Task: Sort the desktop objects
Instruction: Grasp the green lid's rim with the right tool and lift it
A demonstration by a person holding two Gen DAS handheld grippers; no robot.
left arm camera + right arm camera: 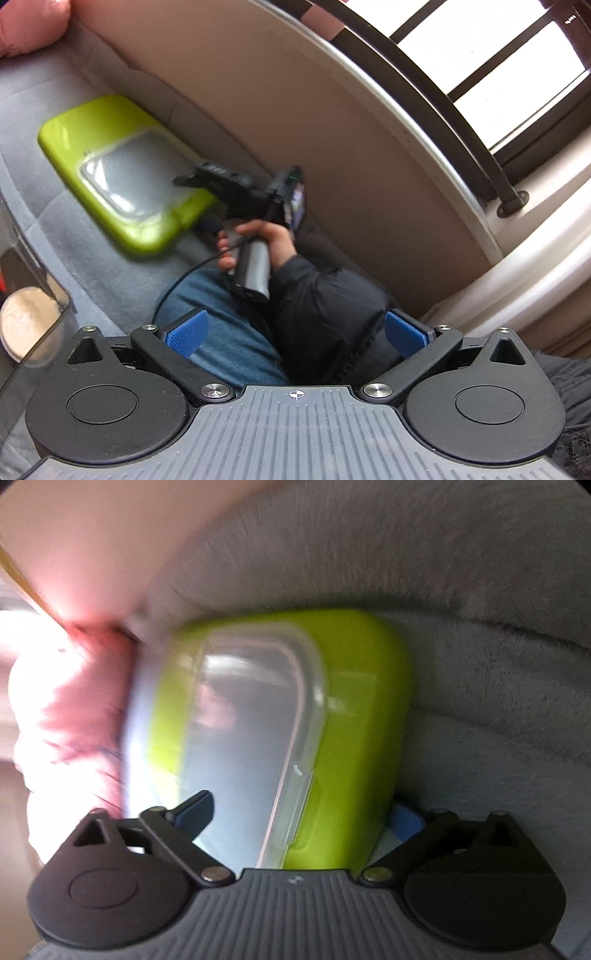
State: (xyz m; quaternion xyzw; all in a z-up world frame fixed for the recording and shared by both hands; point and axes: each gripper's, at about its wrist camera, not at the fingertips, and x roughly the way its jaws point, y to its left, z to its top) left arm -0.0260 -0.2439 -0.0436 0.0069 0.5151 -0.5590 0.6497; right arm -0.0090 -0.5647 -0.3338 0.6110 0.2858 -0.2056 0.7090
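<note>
While gripped by a bare hand (pixel 258 243) in a dark sleeve (pixel 325 295), right gripper (pixel 295 812) reaches out level over the green box (pixel 343 709), fingers spread wide, one each side of its near end, contact unclear. Left gripper (pixel 295 332) held back and high, blue pads (pixel 186 334) wide apart, empty. Green box with clear lid flat on grey cloth (pixel 55 206), left of the hand. Beige wall (pixel 295 110) far; barred window (pixel 498 74) upper right; pink fabric (pixel 29 22) far left.

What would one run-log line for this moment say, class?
left tongs: open, empty | right tongs: open, straddling green lidded box | box: lying on grey cloth | grasp: not yet closed
</note>
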